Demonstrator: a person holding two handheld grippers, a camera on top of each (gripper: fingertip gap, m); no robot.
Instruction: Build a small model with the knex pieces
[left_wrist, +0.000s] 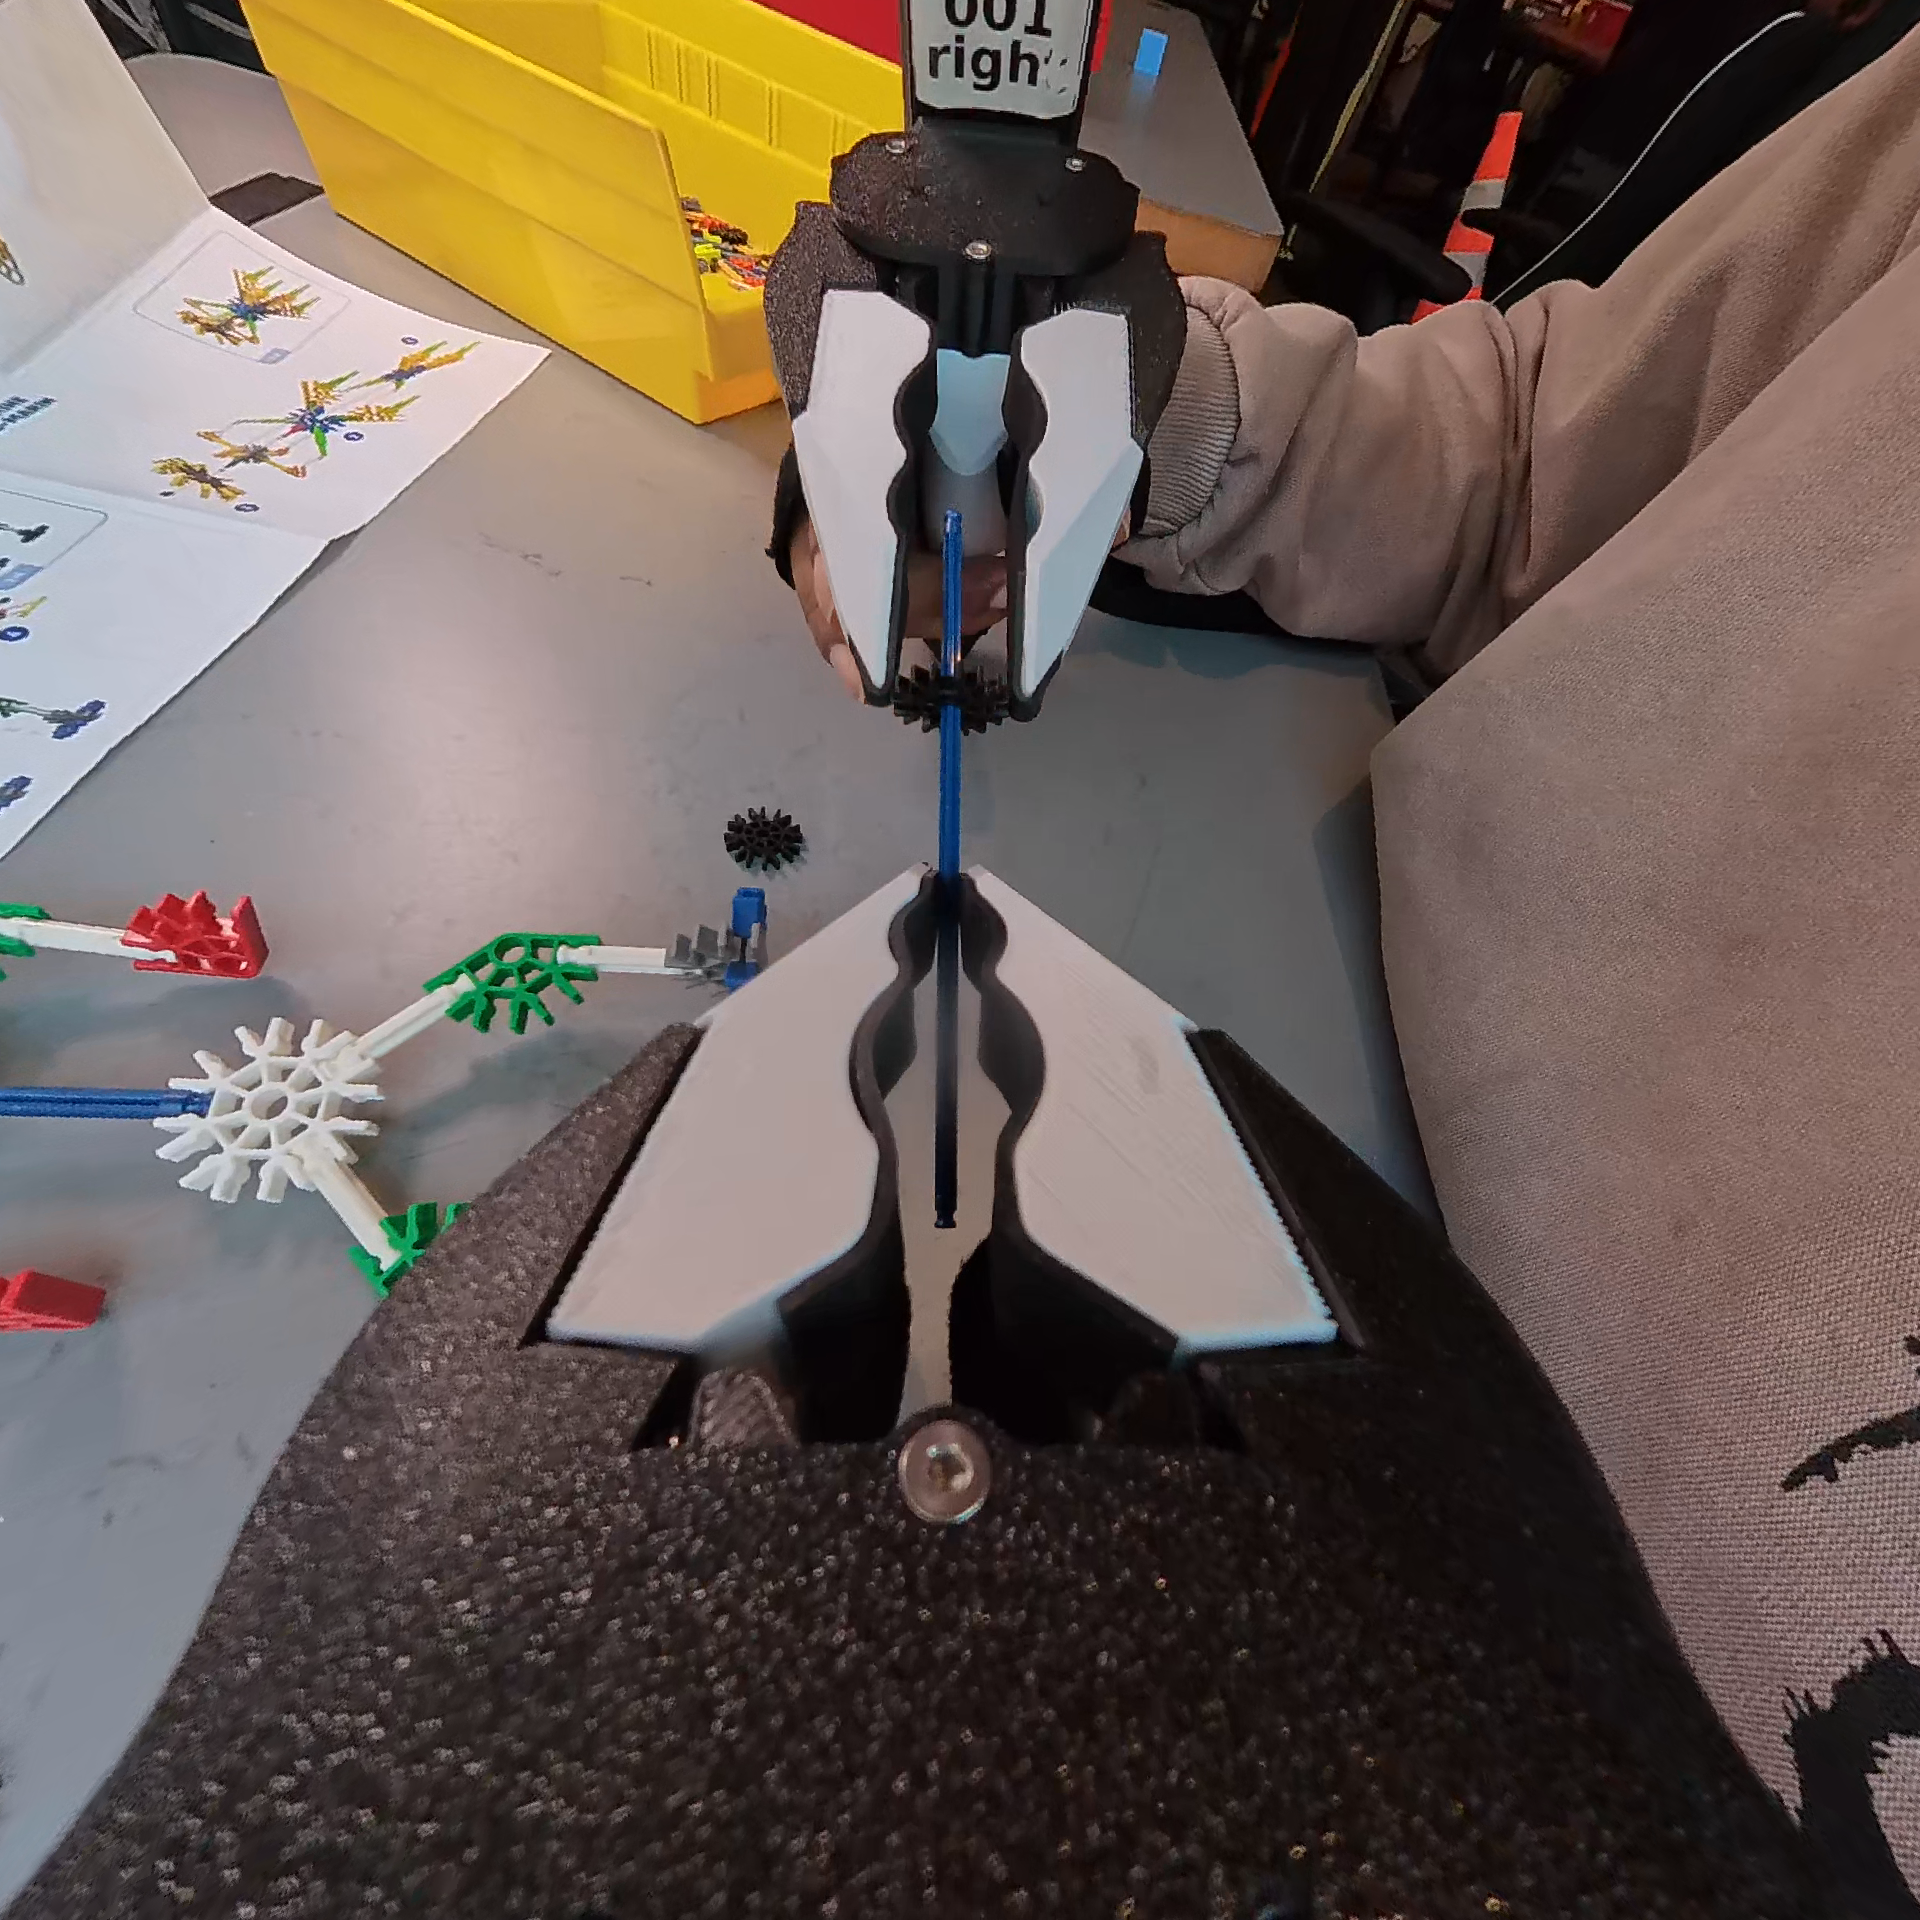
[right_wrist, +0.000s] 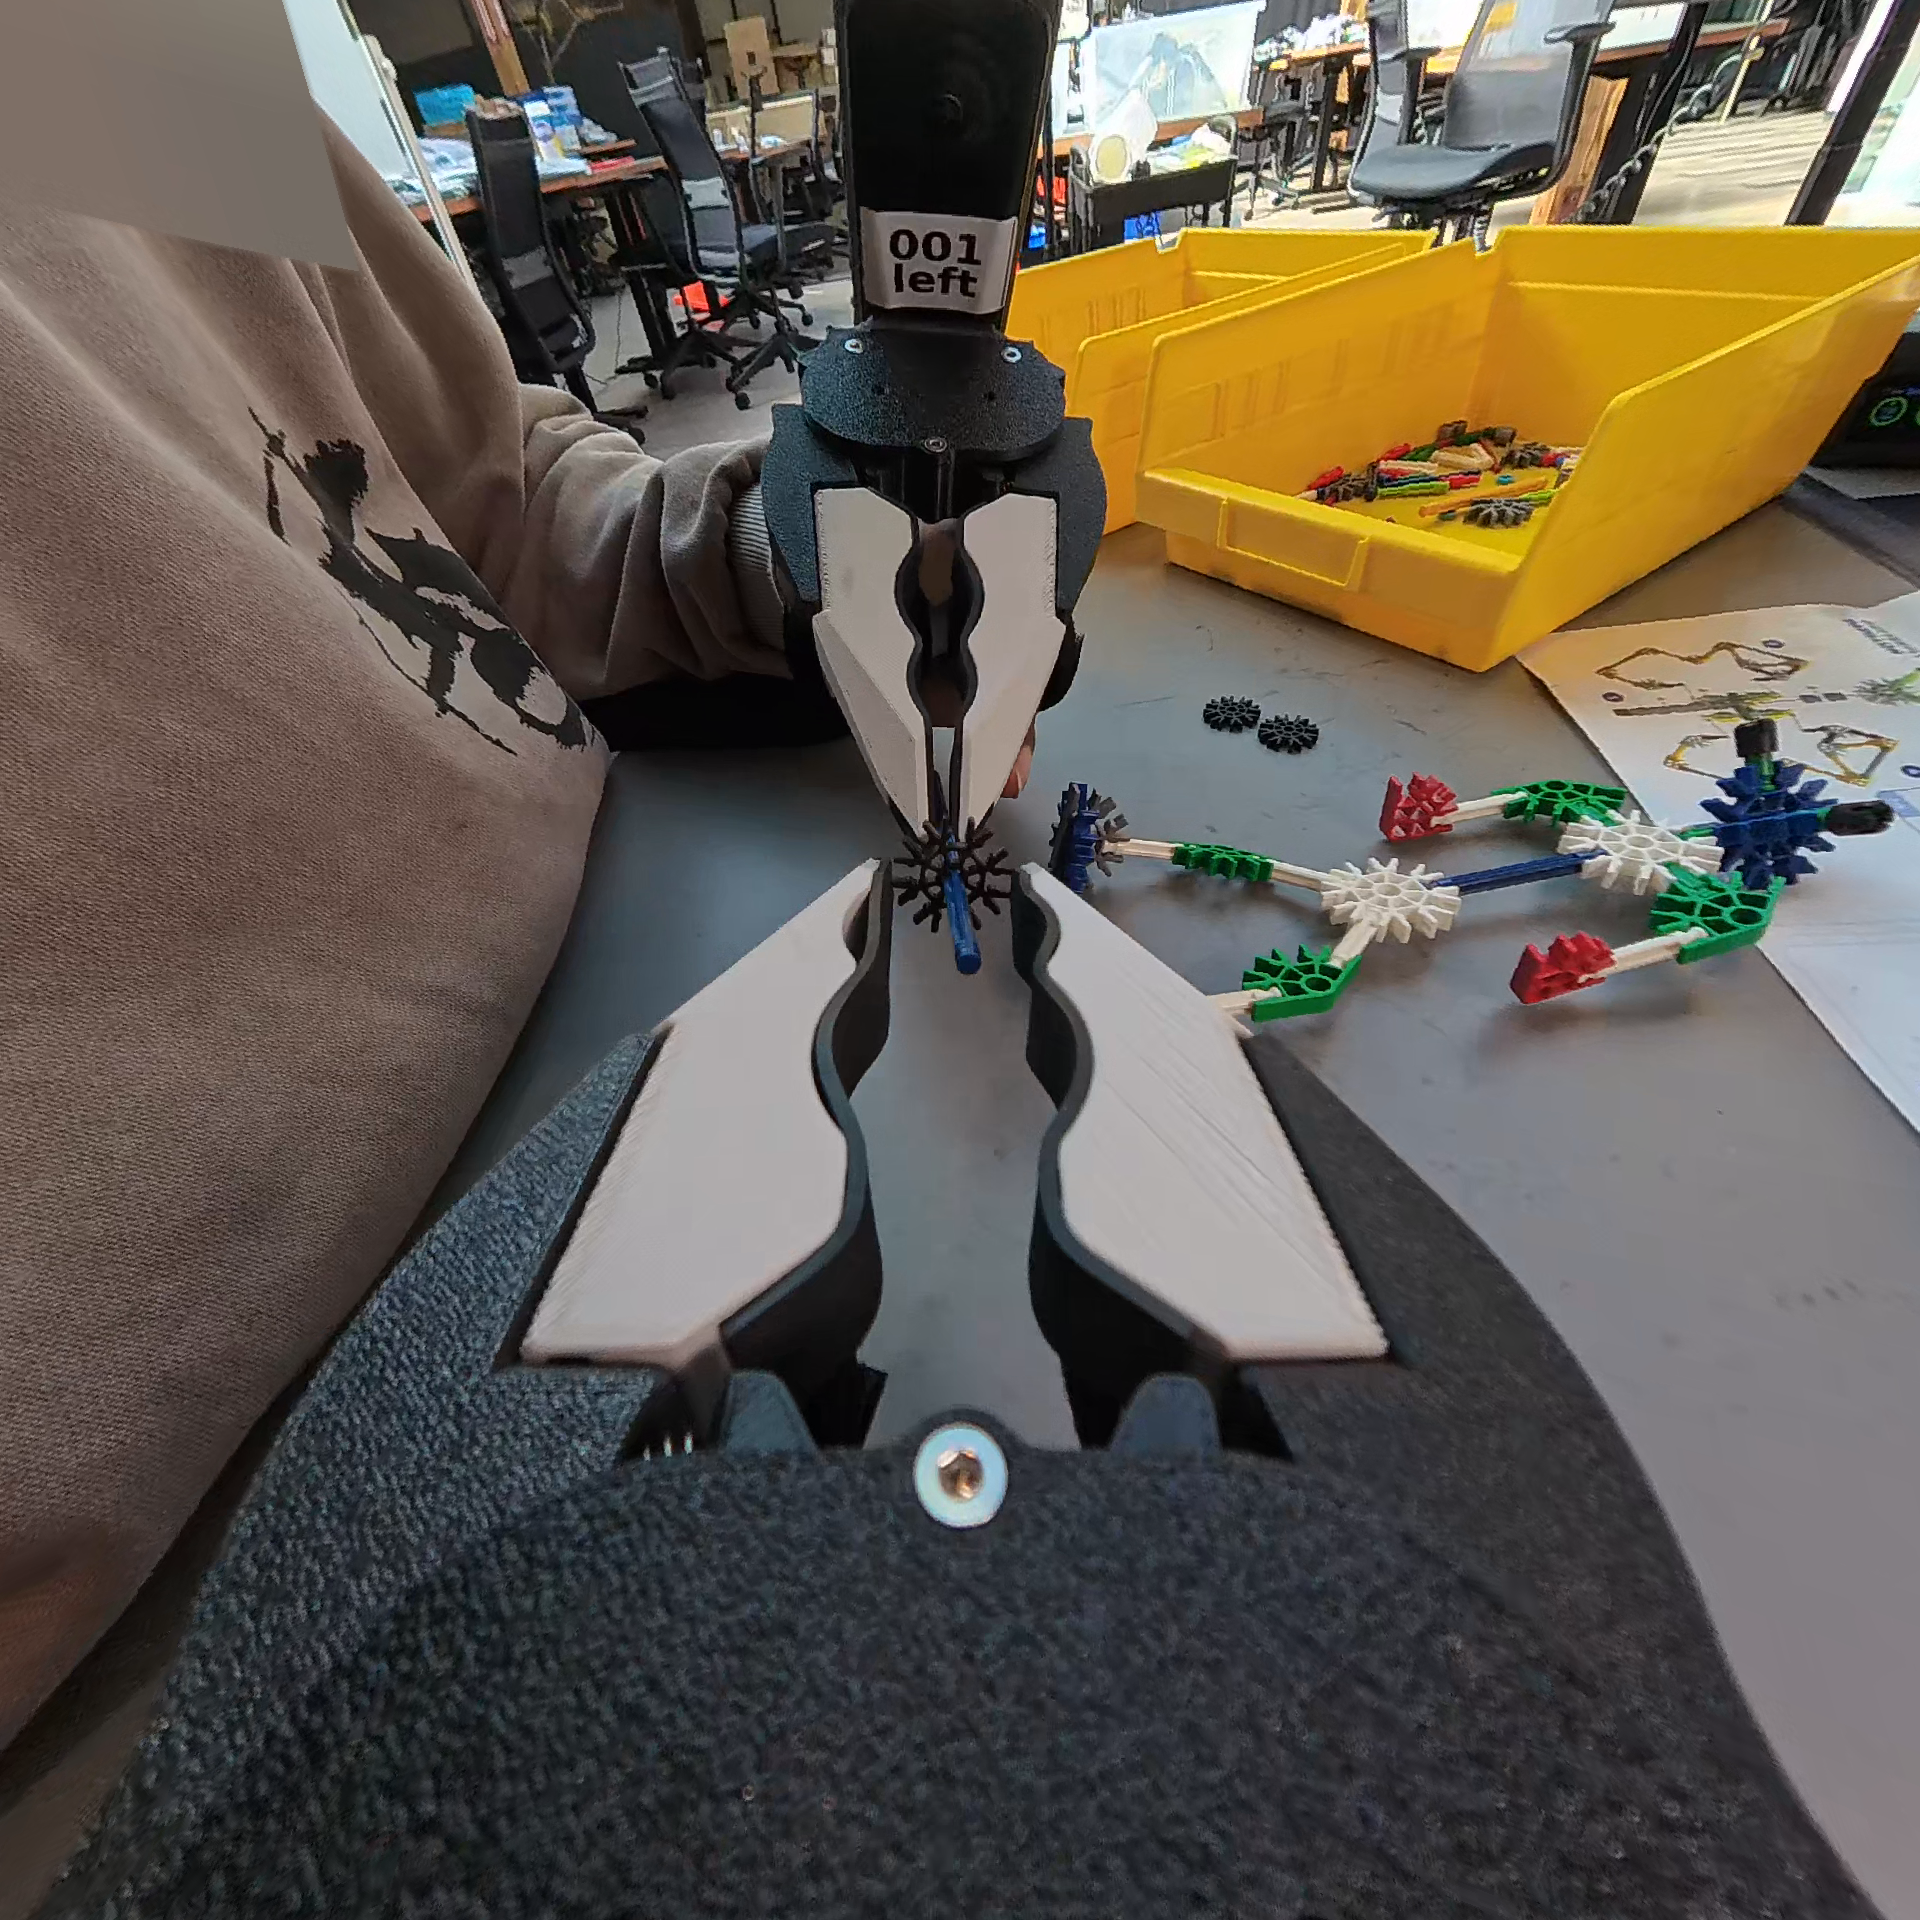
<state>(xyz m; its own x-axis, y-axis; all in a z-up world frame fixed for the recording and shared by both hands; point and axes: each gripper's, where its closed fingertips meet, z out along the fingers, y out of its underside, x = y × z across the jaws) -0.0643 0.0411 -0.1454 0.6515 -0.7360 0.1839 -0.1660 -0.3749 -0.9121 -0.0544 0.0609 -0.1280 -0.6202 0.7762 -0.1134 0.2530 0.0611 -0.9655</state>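
My left gripper (left_wrist: 943, 883) is shut on a thin blue rod (left_wrist: 950, 790) that points straight ahead. The rod runs through the centre of a small black snowflake connector (left_wrist: 951, 698). My right gripper (left_wrist: 951, 686) faces the left one and grips that connector between its fingertips. In the right wrist view, my right gripper (right_wrist: 953, 878) holds the black connector (right_wrist: 951, 873) at its tips, and the blue rod's end (right_wrist: 964, 940) pokes through toward the camera. The left gripper (right_wrist: 945, 816) is shut just behind the connector. Both are held just above the grey table (left_wrist: 540, 665).
A built frame of white, green, red and blue pieces (right_wrist: 1392, 899) lies on the table to the side. Loose black connectors (right_wrist: 1259, 722) lie nearby, one of them here (left_wrist: 764, 837). Yellow bins (right_wrist: 1507, 488) hold parts. Instruction sheets (left_wrist: 239, 416) lie at the table edge. A person's beige sleeve (left_wrist: 1610, 520) is close by. My two grippers' fingertips are within a few centimetres of each other.
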